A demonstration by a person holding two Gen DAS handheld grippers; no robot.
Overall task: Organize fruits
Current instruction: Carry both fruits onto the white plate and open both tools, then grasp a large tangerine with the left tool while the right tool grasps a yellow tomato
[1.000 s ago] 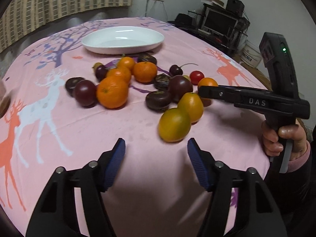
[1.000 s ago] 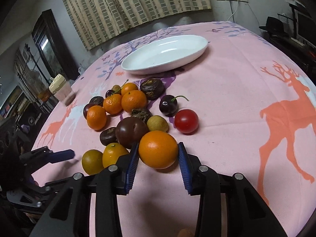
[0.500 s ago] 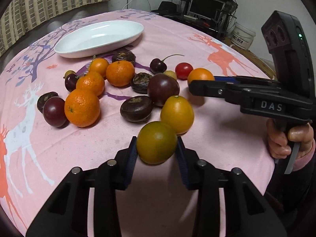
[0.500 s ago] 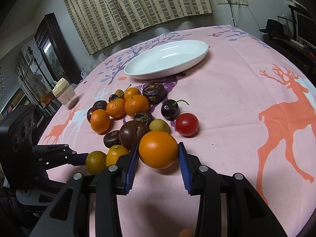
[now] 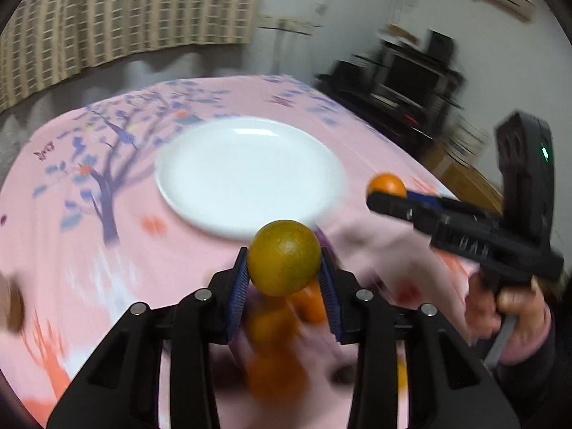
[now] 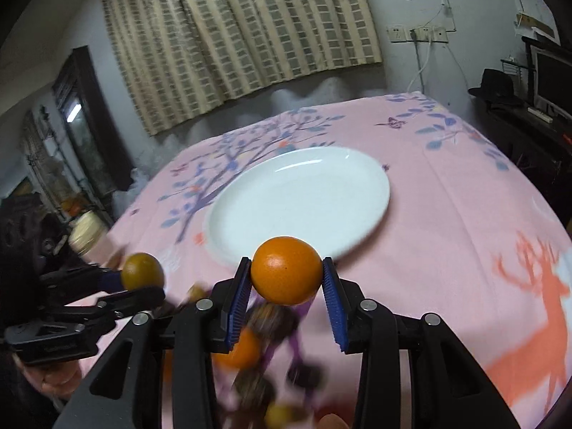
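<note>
Jaws of both grippers are clamped on fruit, lifted clear of the pink tablecloth (image 6: 464, 221); left gripper (image 5: 284, 280) pinches a greenish-yellow citrus (image 5: 284, 257) btwn its blue pads, right gripper (image 6: 286, 287) pinches an orange (image 6: 286, 274); both point fwd toward the white plate (image 6: 321, 186), fruit hanging just short of its near rim; person's right hand (image 5: 507, 304) grips the handle at the side; remaining fruits (image 6: 257, 350) lie blurred beneath the jaws.
</note>
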